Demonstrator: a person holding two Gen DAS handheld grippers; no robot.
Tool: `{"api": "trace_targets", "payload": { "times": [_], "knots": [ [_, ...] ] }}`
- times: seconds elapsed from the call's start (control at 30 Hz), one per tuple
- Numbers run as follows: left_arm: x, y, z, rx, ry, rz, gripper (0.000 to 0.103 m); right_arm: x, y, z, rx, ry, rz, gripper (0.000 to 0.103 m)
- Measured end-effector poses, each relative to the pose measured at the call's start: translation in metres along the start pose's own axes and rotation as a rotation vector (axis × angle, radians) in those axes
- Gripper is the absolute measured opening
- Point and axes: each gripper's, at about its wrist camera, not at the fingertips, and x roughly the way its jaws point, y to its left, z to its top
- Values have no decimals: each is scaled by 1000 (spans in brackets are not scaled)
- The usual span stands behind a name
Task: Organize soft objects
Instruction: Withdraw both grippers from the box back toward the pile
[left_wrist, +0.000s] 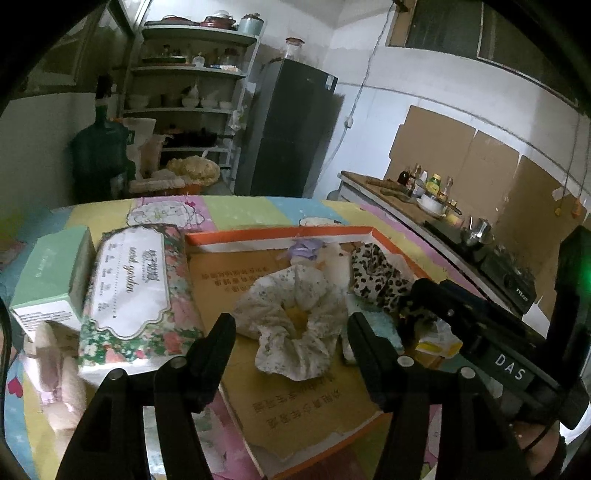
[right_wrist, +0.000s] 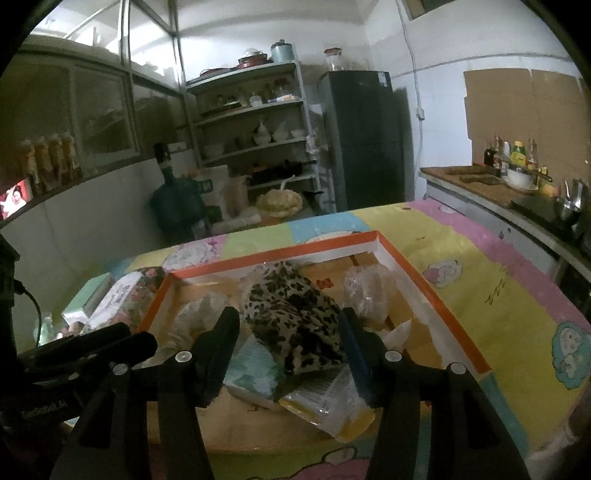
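my left gripper (left_wrist: 291, 328) is hovering with its 2 fingers spread wide around the floral scrunchie (left_wrist: 291, 317) lying in the cardboard tray (left_wrist: 280, 234). my right gripper (right_wrist: 290, 332) is gaping wide too, flanking the leopard scrunchie (right_wrist: 291, 317) resting in that tray, gripping nothing.

Home kitchen: open shelves (right_wrist: 255, 122) of bowls and pots, dark fridge (right_wrist: 369, 140), counter (right_wrist: 476, 182) with sauce bottles (right_wrist: 517, 153), stove (left_wrist: 511, 277) with kettle (left_wrist: 478, 230), water jug (left_wrist: 101, 151), cartoon tablecloth (right_wrist: 498, 295)
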Motion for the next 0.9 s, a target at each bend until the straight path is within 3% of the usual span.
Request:
{"api": "trace_targets", "payload": {
  "times": [0.43, 0.9],
  "knots": [
    [-40, 8, 3, 13, -74, 18, 74, -30, 25, 0, -18, -32, 17, 63],
    [-80, 30, -5, 10, -125, 49, 74, -62, 59, -5, -14, -58, 56, 67]
  ]
}}
